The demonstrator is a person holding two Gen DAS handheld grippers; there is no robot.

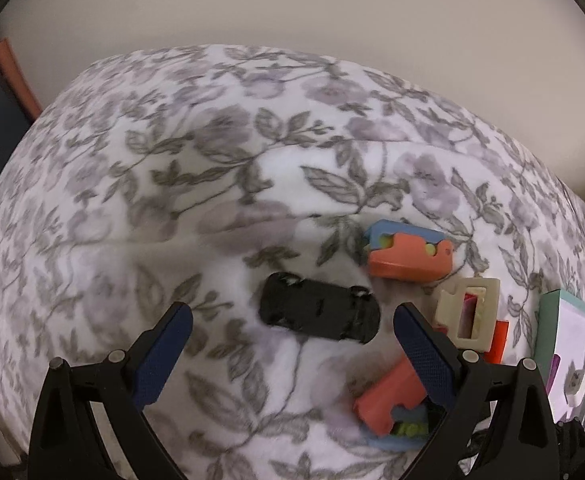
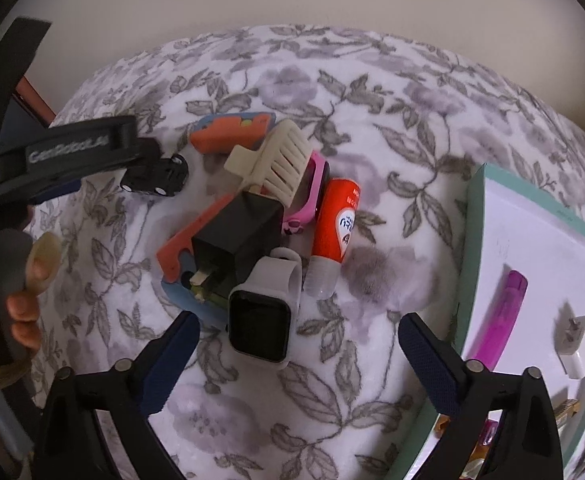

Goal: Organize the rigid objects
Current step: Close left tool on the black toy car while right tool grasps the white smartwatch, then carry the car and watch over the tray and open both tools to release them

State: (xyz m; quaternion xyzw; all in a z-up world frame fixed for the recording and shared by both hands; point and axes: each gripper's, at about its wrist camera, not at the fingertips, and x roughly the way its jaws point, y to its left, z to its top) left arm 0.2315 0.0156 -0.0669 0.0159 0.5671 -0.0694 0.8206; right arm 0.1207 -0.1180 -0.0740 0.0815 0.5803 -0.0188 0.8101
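Note:
A black toy car (image 1: 319, 312) lies on the floral cloth (image 1: 172, 200), just ahead of my open left gripper (image 1: 292, 316). The car also shows in the right wrist view (image 2: 158, 178), beside the left gripper's body. A pile lies in front of my open right gripper (image 2: 298, 326): a white smartwatch (image 2: 262, 320), a black charger (image 2: 238, 240), a cream hair claw (image 2: 270, 160), a pink watch (image 2: 306, 196), an orange glue stick (image 2: 334, 232) and orange-blue toys (image 2: 228, 130). Both grippers are empty.
A teal-rimmed white box (image 2: 480, 184) stands at the right, holding a purple lighter (image 2: 500, 316) and a white plug (image 2: 572, 340). The box also shows at the right of the left wrist view (image 1: 548, 320). A beige wall is behind the cloth.

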